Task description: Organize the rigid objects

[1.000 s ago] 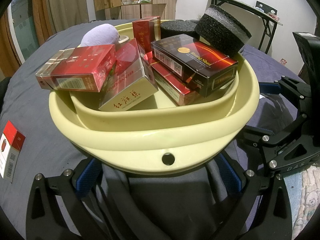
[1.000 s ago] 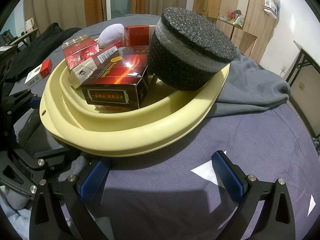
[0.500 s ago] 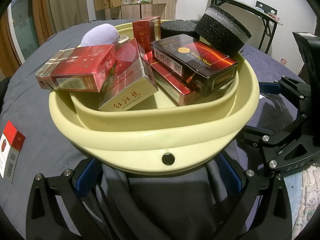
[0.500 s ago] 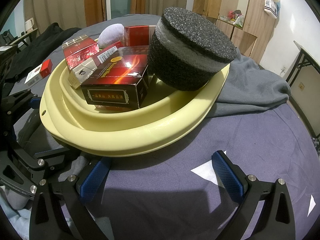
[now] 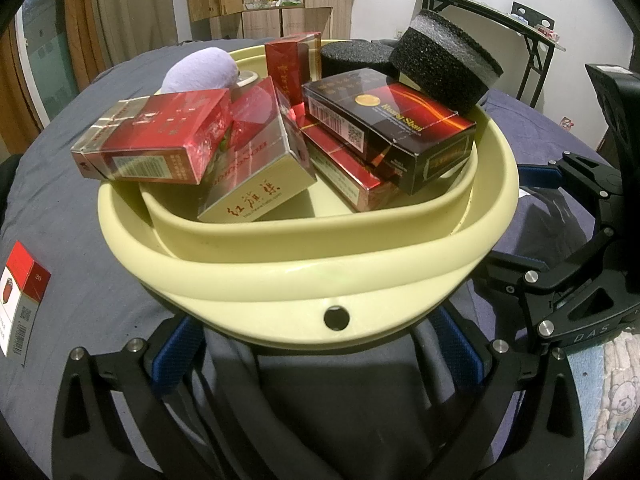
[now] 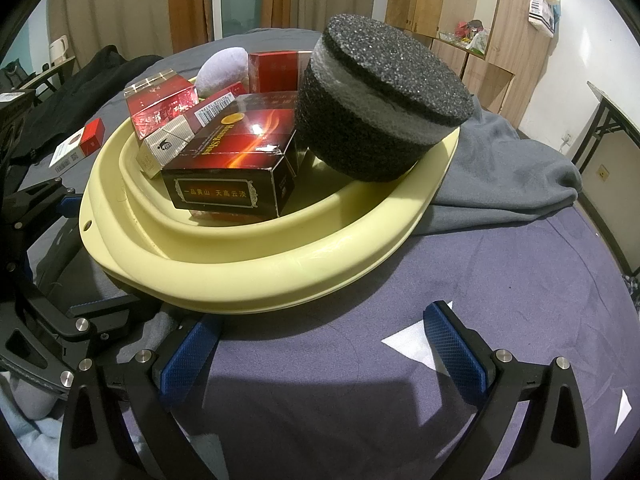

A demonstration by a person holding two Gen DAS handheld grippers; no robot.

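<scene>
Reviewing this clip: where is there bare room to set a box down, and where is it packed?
Free: the purple cover between the yellow basin and the right gripper, and the strip between the basin and the lone red-and-white pack. Packed: the basin, heaped with boxes, the foam block leaning over its rim.

Nothing has shifted since a second ago — your tongs, the basin point(image 5: 280, 280) and its boxes sit exactly as before.
</scene>
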